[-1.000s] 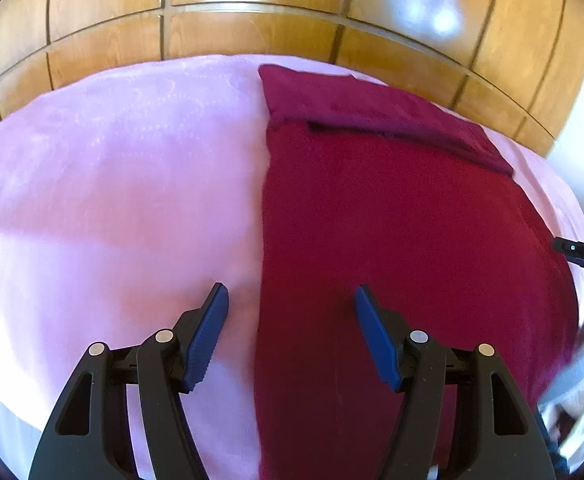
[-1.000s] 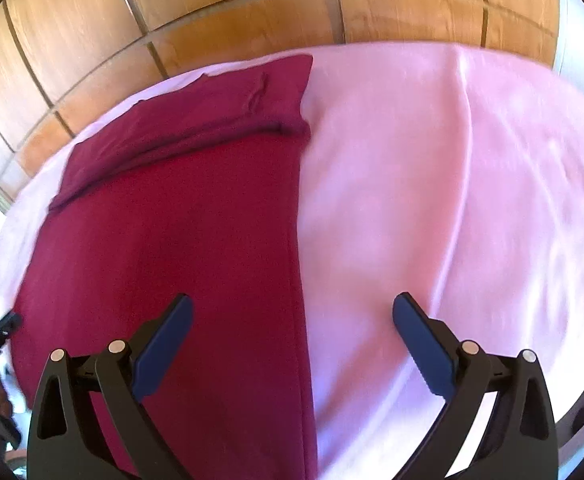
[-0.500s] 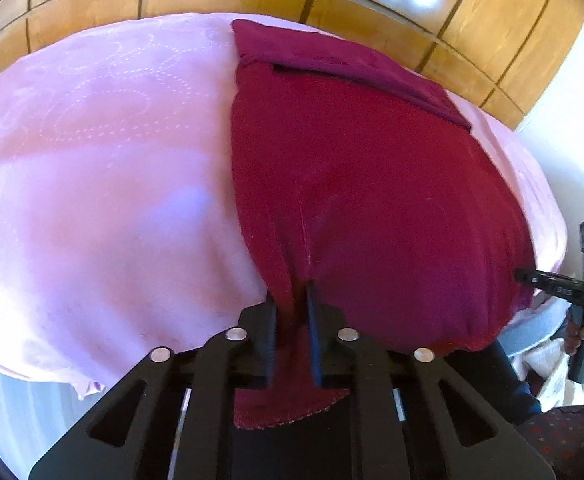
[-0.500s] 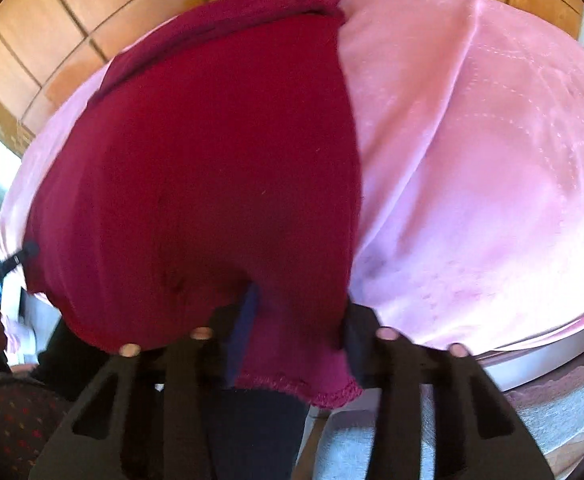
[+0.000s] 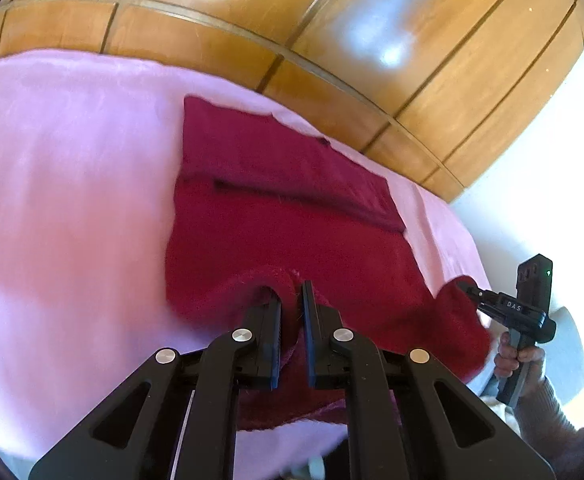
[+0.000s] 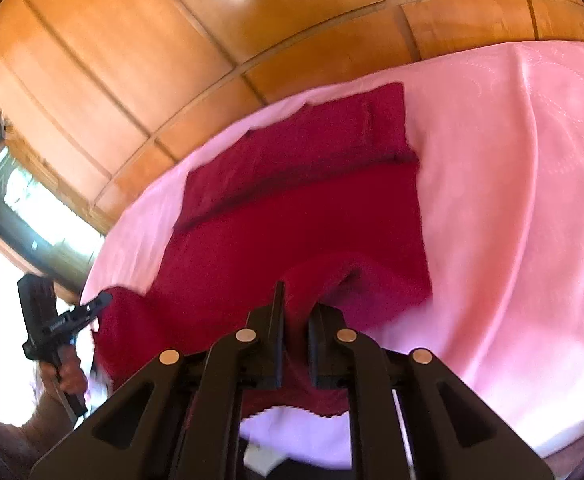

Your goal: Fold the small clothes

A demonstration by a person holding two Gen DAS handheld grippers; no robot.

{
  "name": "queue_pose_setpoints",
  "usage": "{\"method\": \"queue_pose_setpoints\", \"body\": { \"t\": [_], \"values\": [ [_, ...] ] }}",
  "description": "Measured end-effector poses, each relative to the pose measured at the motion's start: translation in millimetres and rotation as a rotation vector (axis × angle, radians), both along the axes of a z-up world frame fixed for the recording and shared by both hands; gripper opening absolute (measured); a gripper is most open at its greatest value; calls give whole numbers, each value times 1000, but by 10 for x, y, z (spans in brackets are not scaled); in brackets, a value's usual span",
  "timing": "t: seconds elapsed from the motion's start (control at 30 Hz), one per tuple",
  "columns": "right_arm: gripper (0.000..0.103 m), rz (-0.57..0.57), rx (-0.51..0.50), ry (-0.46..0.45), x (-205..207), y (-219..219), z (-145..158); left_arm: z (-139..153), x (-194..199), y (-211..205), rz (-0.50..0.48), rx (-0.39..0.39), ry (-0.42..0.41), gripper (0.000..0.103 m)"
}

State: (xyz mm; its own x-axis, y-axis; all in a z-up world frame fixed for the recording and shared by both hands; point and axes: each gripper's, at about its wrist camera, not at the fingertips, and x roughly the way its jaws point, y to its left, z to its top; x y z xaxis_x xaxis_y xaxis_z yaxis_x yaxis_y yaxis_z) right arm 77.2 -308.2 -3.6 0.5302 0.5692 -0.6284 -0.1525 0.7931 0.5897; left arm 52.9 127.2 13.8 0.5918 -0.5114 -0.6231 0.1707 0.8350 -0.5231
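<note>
Cloth (image 5: 292,240), a dark red knit garment, lay on the pink bed (image 5: 72,200) with its long axis running away from me toward the wooden panels (image 5: 332,40), and that axis was what I judged the coming fold to turn on: the near hem would have to travel straight up that line to meet the far end. My left gripper (image 5: 291,292) was pinched narrow on the near left corner of the hem, and my right gripper (image 6: 297,304) was pinched narrow on the near right corner, so each hand (image 5: 518,356) was nearest its own side and the rest of the garment lay ahead of both. The gripped corners stood raised off the bed, with a rounded hump of fabric bulging just past each pair of fingers, while the middle of the hem sagged between them. At the far end a band (image 5: 284,160) was already doubled over the body, with a straight edge across. The fabric looked soft, fuzzy and thick, limp enough to droop under its own weight; a small scalloped trim (image 6: 296,410) showed along the hem below my right fingers. The bedcover looked smooth and quilted with faint stitched swirls, and I judged it could let the cloth drag if I pulled low.
</note>
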Motion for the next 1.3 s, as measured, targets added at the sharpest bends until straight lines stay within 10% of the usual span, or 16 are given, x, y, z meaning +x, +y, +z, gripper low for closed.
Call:
{"method": "queue_pose_setpoints", "body": {
  "t": [0.27,0.37,0.47,0.73,0.8,0.93,1.0,1.3],
  "values": [
    [18,-100,-50,75,768,-65,-262,-170,944,28,72,39,66,15],
    [55,-114,24,73,765,-191,-272,-171,1091,254,158,-32,75,58],
    [94,-161,87,39,701,-392,-230,-167,1017,520,226,-69,52,65],
    [90,-187,33,83,420,-561,-462,-515,466,599,129,-33,97,65],
    [67,-151,-27,102,418,-435,-574,-587,388,493,94,-31,97,64],
    [42,-135,-154,79,446,-191,-657,-700,470,250,58,45,109,23],
    [25,-116,-162,77,445,-137,-596,-704,501,233,58,75,114,18],
    [20,-55,-149,57,142,-168,-408,-591,51,339,22,89,107,14]
  ]
}}
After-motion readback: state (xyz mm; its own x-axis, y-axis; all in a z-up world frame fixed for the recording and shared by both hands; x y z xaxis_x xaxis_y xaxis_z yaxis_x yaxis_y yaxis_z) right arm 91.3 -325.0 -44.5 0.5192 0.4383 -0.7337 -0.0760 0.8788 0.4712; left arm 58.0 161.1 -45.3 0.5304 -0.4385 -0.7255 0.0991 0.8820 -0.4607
